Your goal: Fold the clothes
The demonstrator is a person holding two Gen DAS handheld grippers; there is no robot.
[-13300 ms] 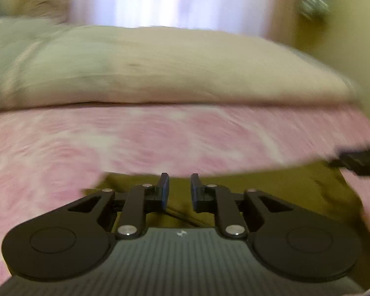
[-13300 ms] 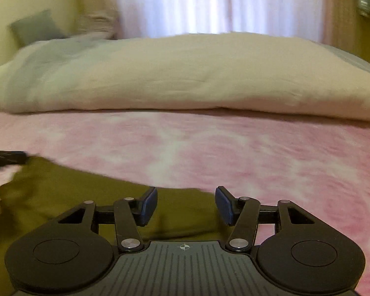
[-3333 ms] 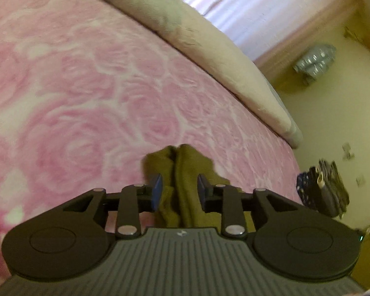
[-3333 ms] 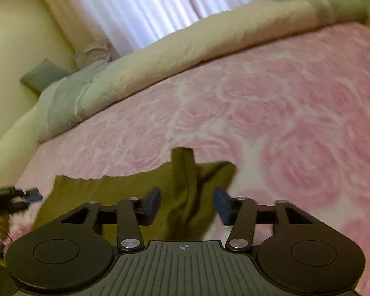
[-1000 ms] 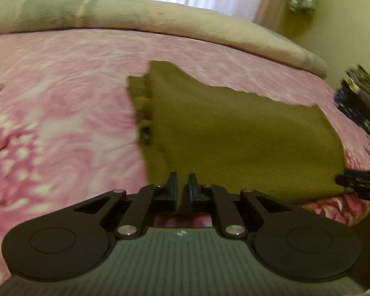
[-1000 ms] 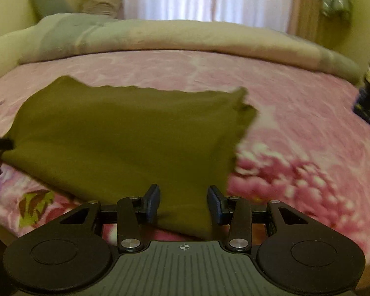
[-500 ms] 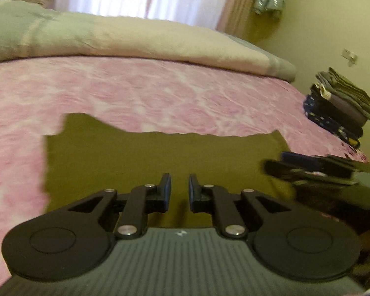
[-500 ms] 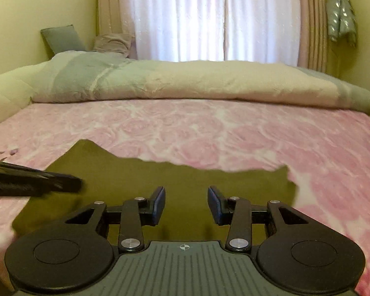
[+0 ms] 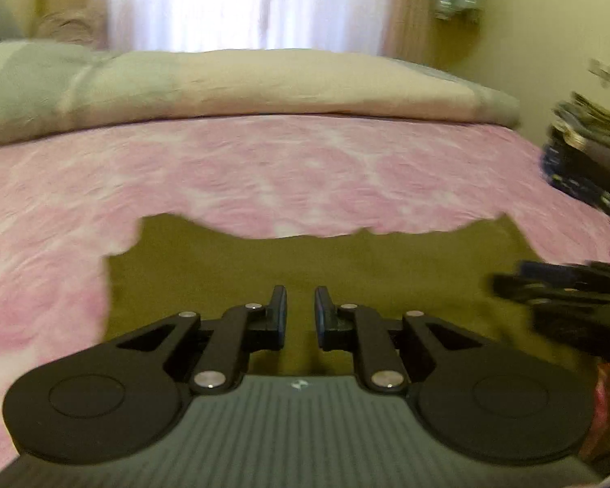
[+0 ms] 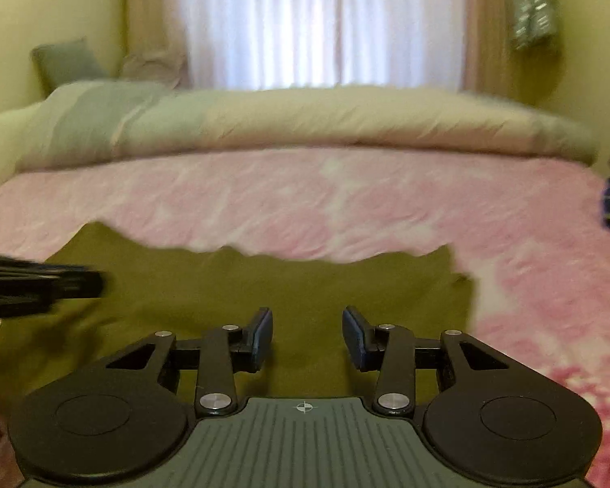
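Note:
An olive-green garment (image 9: 325, 260) lies flat on the pink rose-patterned bedspread (image 9: 264, 171), near the front edge of the bed; it also shows in the right wrist view (image 10: 264, 284). My left gripper (image 9: 300, 313) hovers over its near part, jaws a little apart and empty. My right gripper (image 10: 307, 335) is open and empty over the garment's near edge. Each gripper shows in the other's view, the right one at the right (image 9: 557, 288), the left one at the left (image 10: 40, 280).
A rolled cream and grey duvet (image 9: 264, 81) lies across the far side of the bed, under a curtained window (image 10: 321, 20). A stack of folded dark clothes (image 9: 589, 150) sits at the right edge of the bed. A grey pillow (image 10: 65, 61) leans at the far left.
Both grippers have let go of the garment, which now lies spread flat. The left jaws have opened slightly. Both views have tilted up a little towards the window.

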